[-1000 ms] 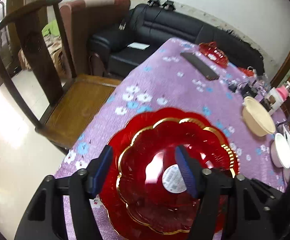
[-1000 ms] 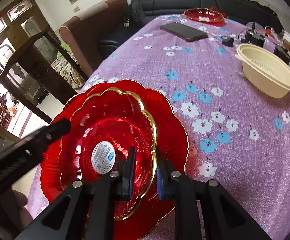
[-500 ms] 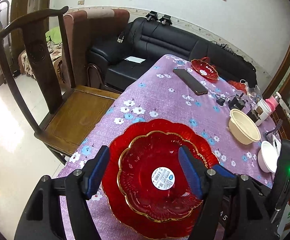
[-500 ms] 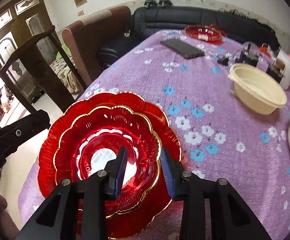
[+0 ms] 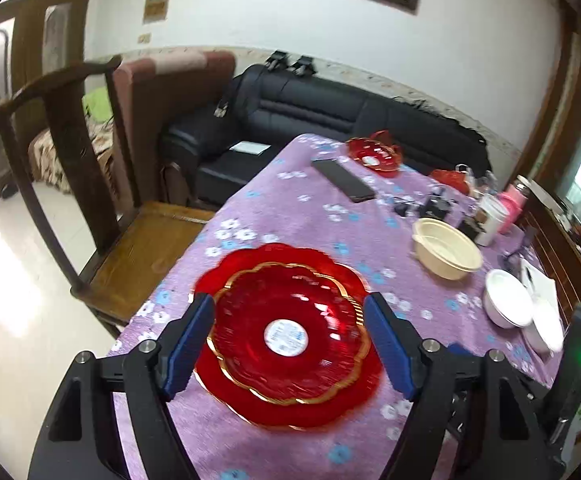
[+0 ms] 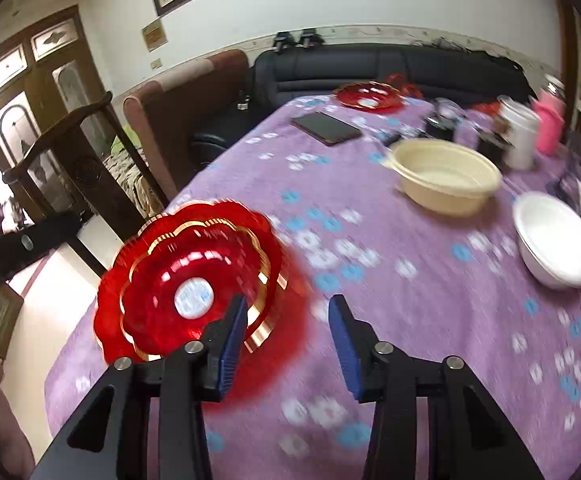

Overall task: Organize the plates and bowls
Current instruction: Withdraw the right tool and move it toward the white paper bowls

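Red stack: a smaller gold-rimmed red plate (image 5: 286, 336) sits nested inside a larger red plate (image 5: 290, 408), both flat on the tabletop (image 5: 322, 220) at its near corner, beside the wooden chair (image 5: 146, 252).
Left gripper (image 5: 290, 346): fingers released and opening, hanging above the red stack with the stack framed between them, touching nothing.
Right gripper (image 6: 288, 346): fingers released and opening too, nothing between them but purple cloth; its left finger (image 6: 232, 340) overlaps the stack's edge in the right wrist view (the view is blurred, so contact cannot be ruled out, though it looks clear).
Cream bowl (image 6: 444, 176): alone, well apart from the red stack, toward the middle of the tabletop.
White bowl (image 6: 554, 240): beyond the cream bowl from the red stack, near the tabletop's right edge, just beside a second white dish (image 5: 546, 328) that is only partly seen.
Far red plate (image 6: 370, 96): at the end of the tabletop opposite the red stack, beyond a dark phone (image 6: 326, 128).
Done, as I judge it: two red plates stacked.
Left to do, as I judge it: the far red plate likely belongs on the red stack, and the cream and white bowls look ungrouped (about a third done, at a guess).
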A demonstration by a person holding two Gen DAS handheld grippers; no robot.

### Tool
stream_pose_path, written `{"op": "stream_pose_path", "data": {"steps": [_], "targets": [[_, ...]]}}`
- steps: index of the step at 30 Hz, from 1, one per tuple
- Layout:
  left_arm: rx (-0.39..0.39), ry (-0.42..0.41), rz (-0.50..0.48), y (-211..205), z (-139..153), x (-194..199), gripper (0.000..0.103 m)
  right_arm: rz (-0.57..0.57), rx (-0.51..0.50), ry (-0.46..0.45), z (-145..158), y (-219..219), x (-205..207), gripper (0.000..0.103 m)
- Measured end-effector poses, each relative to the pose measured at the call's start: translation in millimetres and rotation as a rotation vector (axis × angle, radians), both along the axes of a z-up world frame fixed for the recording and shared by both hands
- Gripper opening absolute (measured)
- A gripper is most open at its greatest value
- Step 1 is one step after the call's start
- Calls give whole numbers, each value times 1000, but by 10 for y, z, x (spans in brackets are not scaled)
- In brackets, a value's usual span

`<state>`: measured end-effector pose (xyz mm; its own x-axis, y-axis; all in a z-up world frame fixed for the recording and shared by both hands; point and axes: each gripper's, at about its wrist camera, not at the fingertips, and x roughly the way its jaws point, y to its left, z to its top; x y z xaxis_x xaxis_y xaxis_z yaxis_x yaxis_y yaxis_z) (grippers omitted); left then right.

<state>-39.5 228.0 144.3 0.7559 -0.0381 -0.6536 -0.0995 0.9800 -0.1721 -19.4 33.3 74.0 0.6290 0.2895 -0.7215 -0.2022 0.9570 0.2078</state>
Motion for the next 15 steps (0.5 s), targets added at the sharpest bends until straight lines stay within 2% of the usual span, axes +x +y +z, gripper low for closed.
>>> {"op": "stream_pose_path", "data": {"steps": [3, 9, 15], "targets": [[21, -17, -44, -252, 41, -126, 83, -27, 21, 19, -82, -281, -232, 49], [48, 7, -153, -801, 1, -271, 83, -132, 16, 48, -269, -946, -643, 49], [61, 40, -239, -1296, -108, -345, 83, -241, 51, 62, -310, -1536, -888, 49]]}}
